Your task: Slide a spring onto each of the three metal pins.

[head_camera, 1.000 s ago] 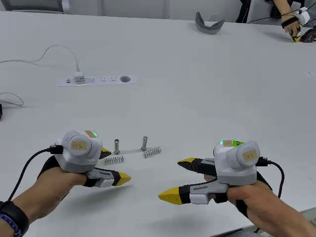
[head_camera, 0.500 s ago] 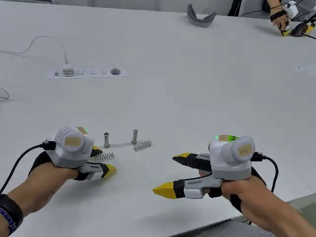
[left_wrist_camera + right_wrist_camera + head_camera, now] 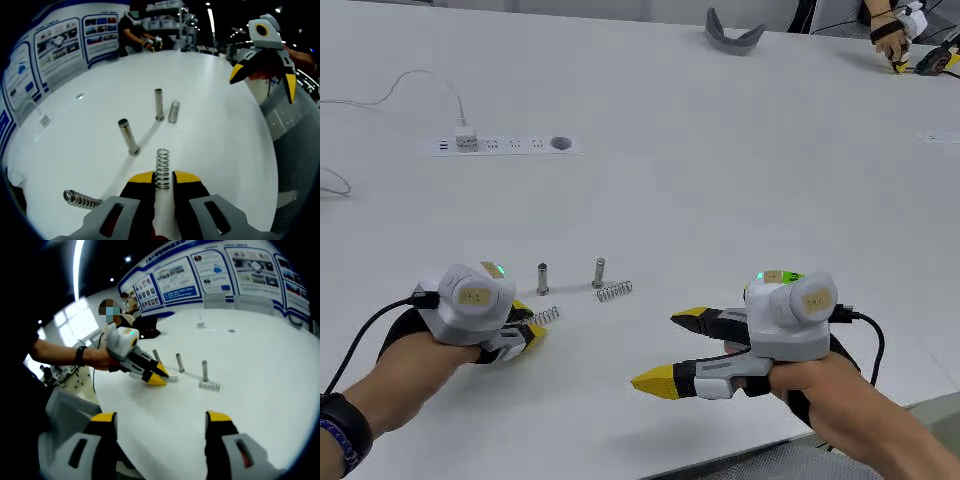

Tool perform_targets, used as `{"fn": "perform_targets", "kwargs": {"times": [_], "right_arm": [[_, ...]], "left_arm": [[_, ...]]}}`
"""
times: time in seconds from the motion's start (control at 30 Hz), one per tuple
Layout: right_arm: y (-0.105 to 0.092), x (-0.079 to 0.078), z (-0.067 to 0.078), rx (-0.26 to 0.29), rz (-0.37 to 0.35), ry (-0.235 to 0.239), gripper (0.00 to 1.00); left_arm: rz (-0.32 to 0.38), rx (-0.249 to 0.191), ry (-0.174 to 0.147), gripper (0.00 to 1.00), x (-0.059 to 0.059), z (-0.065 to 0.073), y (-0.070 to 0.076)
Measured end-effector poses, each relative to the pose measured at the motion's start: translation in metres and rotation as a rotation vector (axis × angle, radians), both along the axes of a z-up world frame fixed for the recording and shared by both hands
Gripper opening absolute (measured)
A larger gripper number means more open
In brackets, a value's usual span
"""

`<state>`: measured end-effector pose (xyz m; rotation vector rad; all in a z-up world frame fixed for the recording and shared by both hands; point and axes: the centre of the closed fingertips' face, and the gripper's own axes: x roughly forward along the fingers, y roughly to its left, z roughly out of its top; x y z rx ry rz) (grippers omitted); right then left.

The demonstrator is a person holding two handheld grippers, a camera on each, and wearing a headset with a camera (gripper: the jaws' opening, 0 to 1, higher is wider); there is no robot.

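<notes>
Steel spring (image 3: 162,161) pinched by left gripper (image 3: 528,332); right gripper (image 3: 665,348) jaws spread near table (image 3: 620,432) edge

The spring (image 3: 162,161) in my left tongs (image 3: 162,176) is shiny metal wire; the pins (image 3: 129,136) are smooth, dull grey metal. My bench (image 3: 215,125) is matt white and smooth.

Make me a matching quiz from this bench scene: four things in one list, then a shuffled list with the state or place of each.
Things:
1. left gripper
2. right gripper
3. loose spring
4. power strip

States or places:
a. lying flat beside a standing pin
b. jaws wide apart, nothing between them
c. far back left on the table, a plug in it
d. shut on a spring

Pairs: 1-d, 2-b, 3-a, 4-c
</notes>
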<state>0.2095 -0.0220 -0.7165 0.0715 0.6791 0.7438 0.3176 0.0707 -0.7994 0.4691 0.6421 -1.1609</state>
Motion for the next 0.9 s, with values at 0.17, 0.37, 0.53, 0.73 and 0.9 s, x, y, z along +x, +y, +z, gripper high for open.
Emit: {"fn": "perform_targets", "kwargs": {"times": [0.17, 0.37, 0.53, 0.73, 0.9], "right_arm": [[0.003, -0.001, 0.002, 0.003, 0.004, -0.004, 0.73], [0.006, -0.003, 0.001, 0.0, 0.012, -0.002, 0.73], [0.008, -0.005, 0.0, 0.003, 0.019, 0.003, 0.73], [0.013, -0.005, -0.002, 0.002, 0.033, 0.01, 0.73], [0.018, -0.002, -0.002, 0.007, 0.042, 0.015, 0.73]], "left_arm": [[0.063, -0.009, 0.034, 0.11, -0.003, 0.001, 0.004], [0.079, -0.025, 0.063, 0.1, -0.011, 0.002, 0.009], [0.092, -0.035, 0.075, 0.1, -0.012, 0.001, 0.013], [0.111, -0.047, 0.085, 0.1, -0.013, 0.003, 0.021], [0.119, -0.055, 0.082, 0.1, -0.015, 0.008, 0.027]]}}
